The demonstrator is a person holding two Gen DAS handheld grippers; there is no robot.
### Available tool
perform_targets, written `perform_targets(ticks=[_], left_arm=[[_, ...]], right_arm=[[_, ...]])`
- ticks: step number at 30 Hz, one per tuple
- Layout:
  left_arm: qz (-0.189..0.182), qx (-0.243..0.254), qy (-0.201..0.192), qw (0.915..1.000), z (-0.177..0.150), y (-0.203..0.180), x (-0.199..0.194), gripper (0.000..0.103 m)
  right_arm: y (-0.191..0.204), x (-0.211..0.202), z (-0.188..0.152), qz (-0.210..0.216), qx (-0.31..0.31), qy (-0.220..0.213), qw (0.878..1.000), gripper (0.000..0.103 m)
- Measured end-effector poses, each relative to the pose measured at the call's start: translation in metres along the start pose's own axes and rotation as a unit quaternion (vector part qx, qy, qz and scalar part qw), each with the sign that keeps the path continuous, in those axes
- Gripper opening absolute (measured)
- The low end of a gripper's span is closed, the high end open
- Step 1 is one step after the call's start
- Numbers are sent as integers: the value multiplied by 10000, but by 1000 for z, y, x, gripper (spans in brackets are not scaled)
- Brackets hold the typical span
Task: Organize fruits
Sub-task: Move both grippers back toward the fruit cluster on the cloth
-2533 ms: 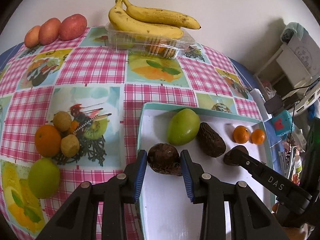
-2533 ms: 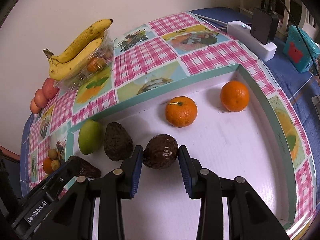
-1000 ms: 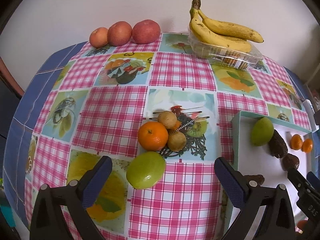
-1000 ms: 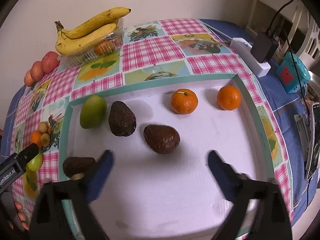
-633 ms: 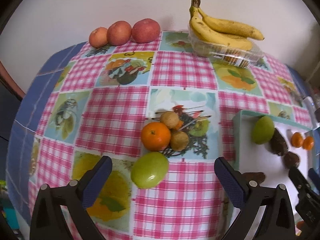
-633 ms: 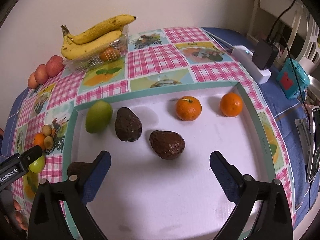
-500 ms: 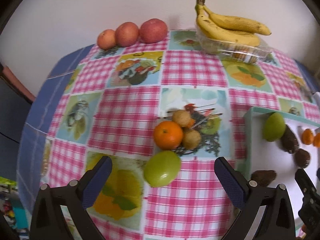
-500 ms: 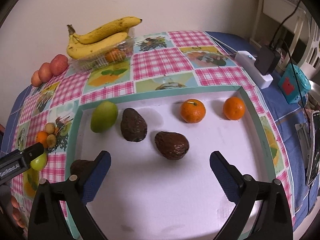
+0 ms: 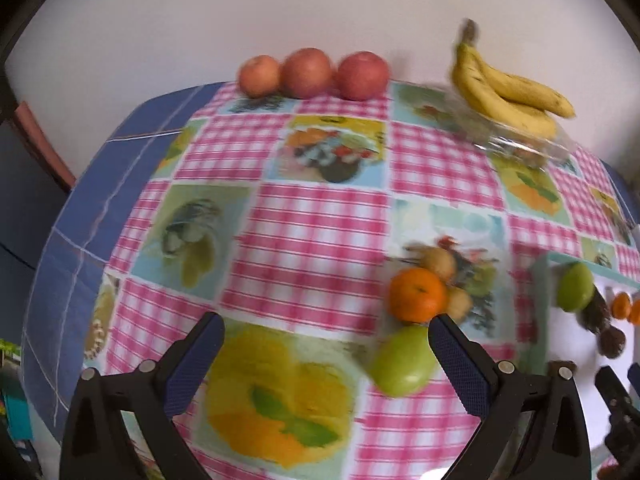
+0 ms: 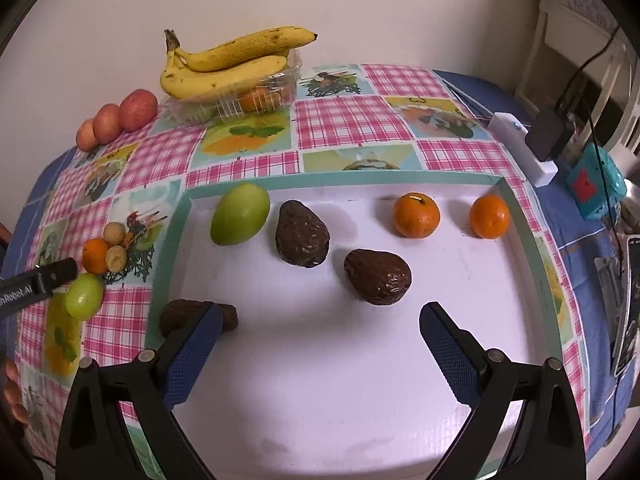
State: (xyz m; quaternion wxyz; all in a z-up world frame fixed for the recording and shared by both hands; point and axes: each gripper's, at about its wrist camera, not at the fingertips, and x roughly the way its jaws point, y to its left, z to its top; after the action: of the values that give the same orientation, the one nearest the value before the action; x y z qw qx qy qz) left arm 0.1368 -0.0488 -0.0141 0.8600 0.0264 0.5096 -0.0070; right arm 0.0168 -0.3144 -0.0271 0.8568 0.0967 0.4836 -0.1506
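Note:
A white tray with a teal rim (image 10: 520, 216) holds a green mango (image 10: 240, 214), three dark avocados (image 10: 302, 234) (image 10: 378, 276) (image 10: 182, 314) and two oranges (image 10: 416, 210) (image 10: 489, 211). My right gripper (image 10: 320, 328) is open and empty above the tray's front. On the cloth left of the tray lie a green mango (image 9: 402, 360), an orange (image 9: 417, 294) and two small brown fruits (image 9: 440, 262). My left gripper (image 9: 326, 338) is open and empty over the cloth, with the mango by its right finger.
Bananas (image 10: 232, 62) lie on a clear plastic box at the back. Three red apples (image 9: 312, 74) line the wall. A white power strip with a black adapter (image 10: 536, 144) and a teal box (image 10: 596, 186) sit right of the tray. The table edge drops off at the left.
Both grippers let go of their avocados, opened wide and drew back. The left gripper has swung left over the cloth, away from the tray.

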Motion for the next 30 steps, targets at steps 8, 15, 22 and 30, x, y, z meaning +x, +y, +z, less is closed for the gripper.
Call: perform_targets(ticks=[8, 15, 22, 30], left_arm=[[-337, -585, -279, 9973, 12, 61, -7, 103], [-418, -971, -427, 9935, 15, 105, -14, 103], [-582, -1299, -372, 9891, 20, 128, -1, 102], [-935, -1748, -82, 9801, 19, 136, 14, 100]], right_arm=[[22, -4, 8, 248, 26, 26, 9997, 99], [55, -12, 29, 612, -88, -71, 9981, 99], [88, -14, 42, 957, -229, -205, 9949, 97], [124, 8, 49, 1387, -371, 80, 9896, 73]])
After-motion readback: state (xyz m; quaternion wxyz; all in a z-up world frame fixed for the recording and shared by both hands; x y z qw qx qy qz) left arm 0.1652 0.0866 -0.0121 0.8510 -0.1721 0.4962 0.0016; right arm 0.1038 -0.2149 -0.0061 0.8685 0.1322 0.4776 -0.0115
